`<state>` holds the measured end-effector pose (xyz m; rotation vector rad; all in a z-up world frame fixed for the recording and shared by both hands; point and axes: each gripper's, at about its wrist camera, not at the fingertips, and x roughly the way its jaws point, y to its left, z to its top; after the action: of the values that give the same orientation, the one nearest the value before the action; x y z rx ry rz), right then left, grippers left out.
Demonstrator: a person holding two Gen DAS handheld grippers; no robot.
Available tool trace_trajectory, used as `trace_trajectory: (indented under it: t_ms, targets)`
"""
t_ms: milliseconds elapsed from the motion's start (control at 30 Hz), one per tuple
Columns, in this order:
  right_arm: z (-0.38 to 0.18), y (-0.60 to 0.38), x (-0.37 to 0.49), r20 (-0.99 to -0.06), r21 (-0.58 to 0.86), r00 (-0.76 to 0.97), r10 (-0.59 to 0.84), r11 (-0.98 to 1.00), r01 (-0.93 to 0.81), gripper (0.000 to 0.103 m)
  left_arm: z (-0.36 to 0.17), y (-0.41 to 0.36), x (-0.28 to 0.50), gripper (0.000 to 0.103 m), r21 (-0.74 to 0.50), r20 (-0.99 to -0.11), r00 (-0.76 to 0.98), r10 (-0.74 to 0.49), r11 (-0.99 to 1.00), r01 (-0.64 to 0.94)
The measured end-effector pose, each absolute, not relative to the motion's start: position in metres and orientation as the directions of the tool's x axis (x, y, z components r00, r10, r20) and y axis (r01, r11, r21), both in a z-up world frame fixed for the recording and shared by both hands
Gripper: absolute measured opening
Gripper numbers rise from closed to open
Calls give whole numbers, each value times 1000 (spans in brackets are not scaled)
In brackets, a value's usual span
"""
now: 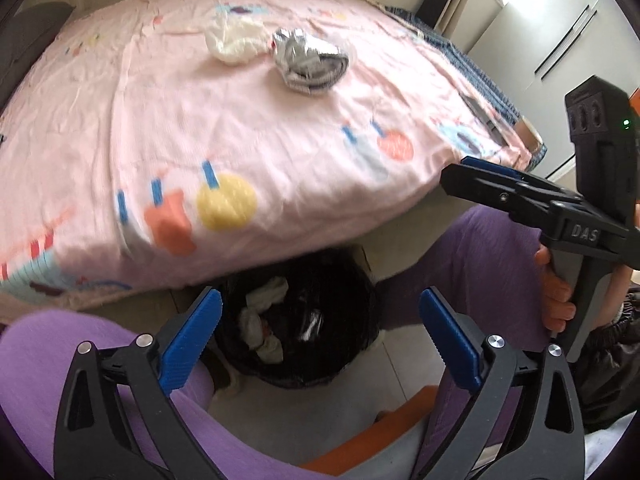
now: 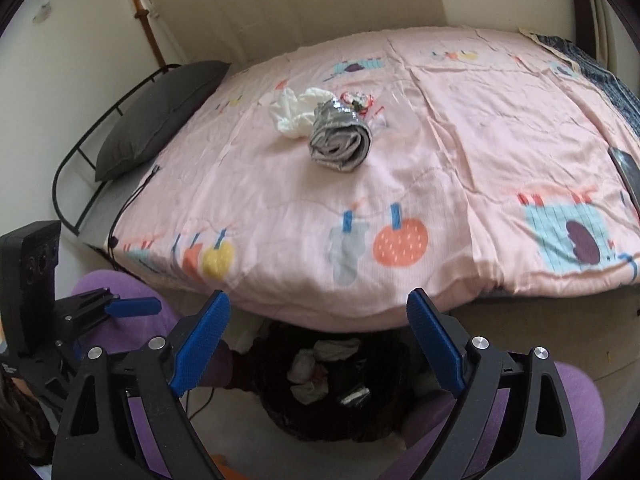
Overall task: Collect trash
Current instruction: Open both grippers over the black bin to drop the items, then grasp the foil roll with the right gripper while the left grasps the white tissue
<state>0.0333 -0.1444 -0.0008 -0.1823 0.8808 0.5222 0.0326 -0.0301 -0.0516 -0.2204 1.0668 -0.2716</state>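
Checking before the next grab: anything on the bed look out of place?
Yes. Trash sits mid-bed on the pink quilt: a white crumpled wad, a rolled silver wrapper, and a small foil scrap behind it. The black bin below already holds wads.

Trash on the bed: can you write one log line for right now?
left tool: open, empty | right tool: open, empty | bin: holds tissues | bed: white wad, silver wrapper remaining
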Motion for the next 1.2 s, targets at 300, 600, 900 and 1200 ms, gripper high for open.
trace_trajectory:
  t_ms: [300,600,900,1200]
  targets:
    - [5,-116,87,-741,70,537,404,841,-536,86,-25,0,57,97,-345,-738,578,-349,931,120]
    - [0,-87,146,-730,101,530,432,835,-541,86,-19,29,84,97,-343,-730,613,-301,938,52]
    - [-21,-69,204,-755,182,494,431,862,-474,79,-24,46,91,97,-308,-749,620,-233,951,-15]
    - [-13,-62,198,-716,167,500,487,815,-555,40,-34,52,105,97,-355,-763,595,-252,933,-59]
